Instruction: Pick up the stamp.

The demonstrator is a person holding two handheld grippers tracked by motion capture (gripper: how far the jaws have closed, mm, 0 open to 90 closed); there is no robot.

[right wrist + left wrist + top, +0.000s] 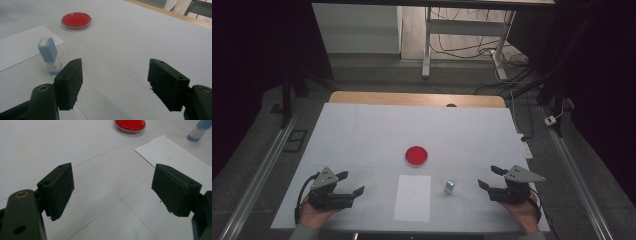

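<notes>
The upright blue stamp [449,186] stands just right of the paper sheet [413,198], nearer the empty, wide-open right gripper [488,176]; the left gripper [350,183] is likewise open.

Taking the white sheet [413,198] as my landmark: I see bare worktop [362,135] left of it, open to my left hand-held gripper [350,183]. Just right of it the upright blue-and-white stamp [449,186] blocks my right hand-held gripper [490,177]. Beyond its far edge sits the red dish [416,155]; past that, free room.
</notes>
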